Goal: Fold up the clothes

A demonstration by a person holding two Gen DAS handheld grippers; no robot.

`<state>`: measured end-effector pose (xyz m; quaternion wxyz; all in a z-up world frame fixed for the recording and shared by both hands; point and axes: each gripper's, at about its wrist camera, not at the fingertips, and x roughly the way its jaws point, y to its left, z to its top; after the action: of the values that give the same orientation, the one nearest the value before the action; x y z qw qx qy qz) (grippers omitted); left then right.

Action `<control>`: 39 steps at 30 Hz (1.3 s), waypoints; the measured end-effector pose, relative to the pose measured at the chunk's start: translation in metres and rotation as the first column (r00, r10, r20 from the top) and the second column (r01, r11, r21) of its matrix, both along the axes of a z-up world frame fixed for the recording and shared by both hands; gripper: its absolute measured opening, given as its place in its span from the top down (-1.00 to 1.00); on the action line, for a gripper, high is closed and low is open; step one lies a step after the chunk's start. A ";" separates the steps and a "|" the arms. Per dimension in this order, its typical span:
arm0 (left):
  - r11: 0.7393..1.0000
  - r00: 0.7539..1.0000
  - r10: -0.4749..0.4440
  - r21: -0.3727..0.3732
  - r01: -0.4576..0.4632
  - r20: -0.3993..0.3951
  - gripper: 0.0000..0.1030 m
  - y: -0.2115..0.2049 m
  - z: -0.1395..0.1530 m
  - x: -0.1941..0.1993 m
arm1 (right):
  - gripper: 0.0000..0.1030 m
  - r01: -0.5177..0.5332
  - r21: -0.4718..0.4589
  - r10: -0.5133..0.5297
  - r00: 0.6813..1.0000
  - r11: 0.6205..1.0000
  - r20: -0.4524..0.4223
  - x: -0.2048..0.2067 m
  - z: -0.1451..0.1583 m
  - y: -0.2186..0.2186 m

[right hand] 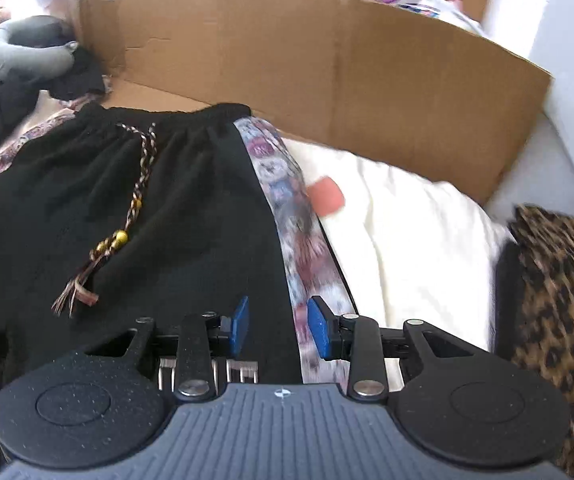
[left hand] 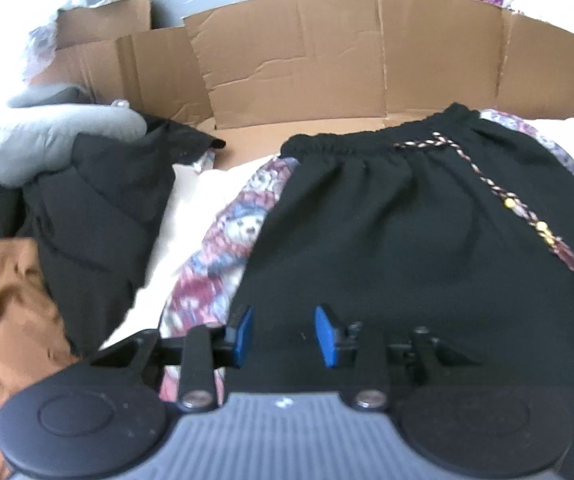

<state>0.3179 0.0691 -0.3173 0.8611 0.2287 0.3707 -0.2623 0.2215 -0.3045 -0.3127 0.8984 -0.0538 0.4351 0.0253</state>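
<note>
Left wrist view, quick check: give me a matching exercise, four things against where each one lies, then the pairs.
Things:
1. black garment with an elastic waistband
2. brown crumpled cloth
3. grey U-shaped neck pillow
4. braided drawstring with yellow beads

Places:
A. bottom left corner of the view
B. on the black garment, right of its middle
C. spread flat in the middle, ahead of the fingers
D. upper left, in front of the brown cardboard wall

Pairs: 1-C, 2-A, 3-D, 4-B
</note>
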 end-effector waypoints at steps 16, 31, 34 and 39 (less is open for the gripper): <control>0.998 0.997 0.065 -0.026 -0.064 0.044 0.38 -0.034 -0.012 0.108 | 0.26 0.109 0.039 -0.111 0.992 0.993 0.054 0.081 -0.022 -0.024; 0.995 0.993 -0.073 -0.076 0.066 -0.091 0.13 -0.073 -0.045 0.161 | 0.26 0.094 0.104 -0.104 0.990 0.990 0.092 0.158 -0.038 -0.015; 0.992 0.989 -0.111 -0.076 0.103 -0.103 0.56 -0.072 -0.048 0.161 | 0.26 0.084 0.106 -0.092 0.993 0.991 0.076 0.166 -0.045 -0.012; 0.989 0.988 -0.134 -0.075 0.128 -0.072 0.90 -0.068 -0.045 0.157 | 0.25 0.036 0.103 -0.042 0.998 0.994 0.048 0.172 -0.052 -0.008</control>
<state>0.4749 0.0012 -0.3618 0.8345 0.2121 0.3785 -0.3398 0.3937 -0.3123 -0.3644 0.9109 0.0003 0.4116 0.0287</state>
